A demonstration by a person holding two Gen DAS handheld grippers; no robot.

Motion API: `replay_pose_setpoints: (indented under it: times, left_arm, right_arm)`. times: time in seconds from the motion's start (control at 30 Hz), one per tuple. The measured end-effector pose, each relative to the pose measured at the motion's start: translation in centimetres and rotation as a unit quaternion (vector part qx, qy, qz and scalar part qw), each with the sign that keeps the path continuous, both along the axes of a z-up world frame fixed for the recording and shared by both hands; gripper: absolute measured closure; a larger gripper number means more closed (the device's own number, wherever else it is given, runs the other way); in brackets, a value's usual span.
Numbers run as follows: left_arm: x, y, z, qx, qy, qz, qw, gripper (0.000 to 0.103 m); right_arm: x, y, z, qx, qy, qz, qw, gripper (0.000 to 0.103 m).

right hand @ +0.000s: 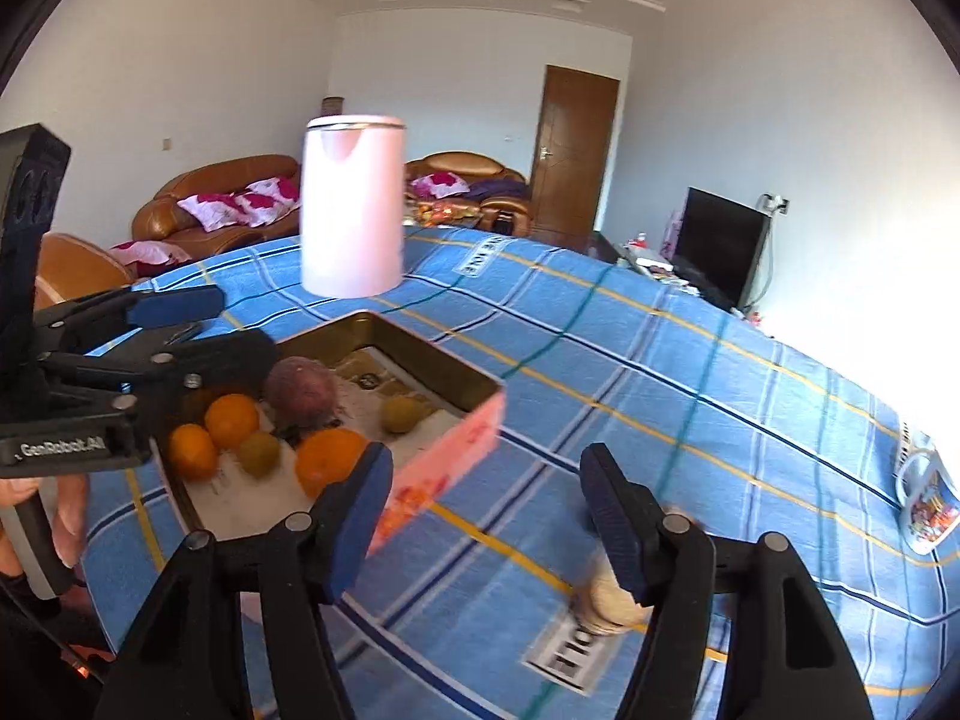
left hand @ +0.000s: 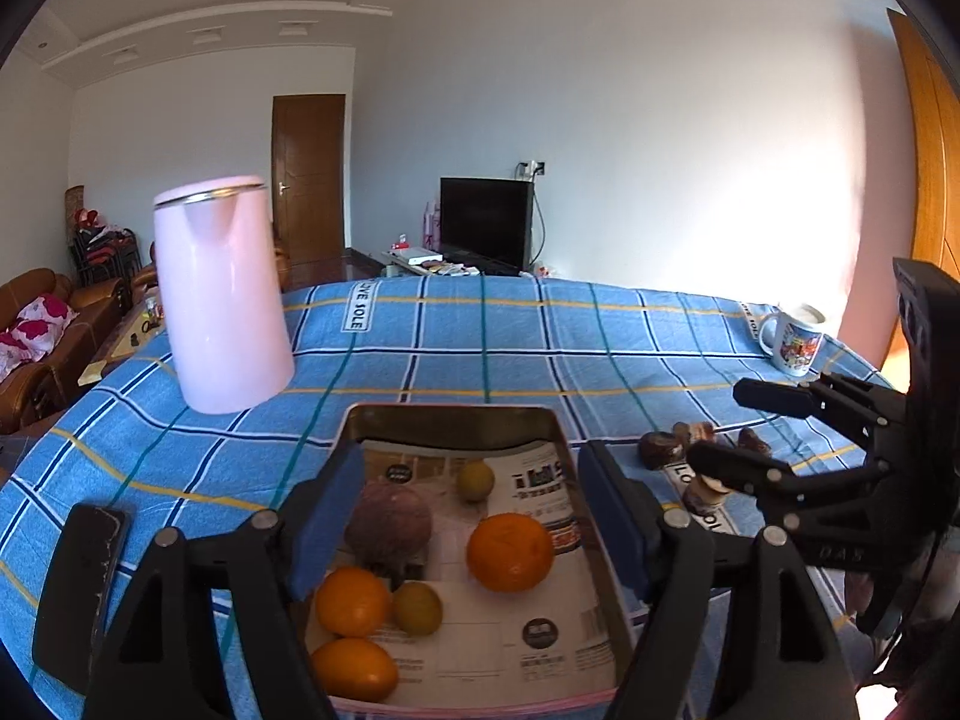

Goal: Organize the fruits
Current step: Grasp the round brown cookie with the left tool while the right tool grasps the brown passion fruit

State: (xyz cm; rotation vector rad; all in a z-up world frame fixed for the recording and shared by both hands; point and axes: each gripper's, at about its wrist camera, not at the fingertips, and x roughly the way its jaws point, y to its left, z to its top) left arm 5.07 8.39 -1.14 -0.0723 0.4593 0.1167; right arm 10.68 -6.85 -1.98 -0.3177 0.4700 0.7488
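A rectangular tin box (left hand: 456, 414) lined with newspaper holds three oranges (left hand: 510, 552), two small green-yellow fruits (left hand: 475, 480) and a purple round fruit (left hand: 389, 525). My left gripper (left hand: 474, 516) is open and empty above the box. Several small brown pieces (left hand: 660, 450) lie on the cloth right of the box. My right gripper (left hand: 729, 432) hovers open over them. In the right wrist view the right gripper (right hand: 486, 516) is open above the cloth, with a blurred pale piece (right hand: 606, 600) by its right finger. The box (right hand: 468, 438) lies to the left.
A pink kettle (left hand: 222, 294) stands on the blue checked tablecloth (left hand: 480, 348) behind the box. A printed mug (left hand: 792, 339) stands at the far right. A dark flat object (left hand: 78, 588) lies at the left. Sofas, a TV and doors lie beyond the table.
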Motion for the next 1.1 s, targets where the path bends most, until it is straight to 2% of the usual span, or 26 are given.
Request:
replay_pose_setpoints:
  times: [0.1, 0.23, 0.37, 0.53, 0.83, 0.87, 0.97, 1.1]
  left_arm:
    - [1.0, -2.7, 0.6, 0.007, 0.001, -0.033, 0.9994, 0.021]
    - [3.2, -6.2, 0.4, 0.008, 0.016, -0.073, 0.9972, 0.021]
    - [5.6, -9.0, -0.7, 0.02, 0.04, -0.092, 0.9947, 0.021]
    - [8.4, -11.0, -2.8, 0.014, 0.077, -0.107, 0.9912, 0.021]
    - [10.4, -12.3, -4.6, 0.018, 0.11, -0.112, 0.9875, 0.021]
    - [10.6, -12.3, -4.7, 0.02, 0.114, -0.115, 0.9867, 0.021]
    - [11.1, -12.7, -5.0, 0.021, 0.125, -0.123, 0.9843, 0.021]
    - [11.9, -13.4, -5.6, 0.025, 0.15, -0.14, 0.9784, 0.024]
  right_arm:
    - [2.4, -4.5, 0.4, 0.008, 0.004, -0.067, 0.998, 0.035]
    - [5.5, -9.4, -0.2, 0.02, 0.03, -0.143, 0.989, 0.035]
    - [7.4, -11.9, -1.4, 0.033, 0.064, -0.177, 0.982, 0.035]
    - [8.7, -12.1, -2.6, 0.04, 0.101, -0.173, 0.979, 0.035]
    - [10.4, -10.5, -4.9, 0.001, 0.154, -0.16, 0.975, 0.036]
    - [10.7, -10.2, -5.2, -0.006, 0.165, -0.154, 0.974, 0.039]
    - [11.3, -9.8, -6.1, -0.021, 0.189, -0.146, 0.971, 0.064]
    - [10.9, -9.8, -5.9, -0.018, 0.181, -0.141, 0.973, 0.064]
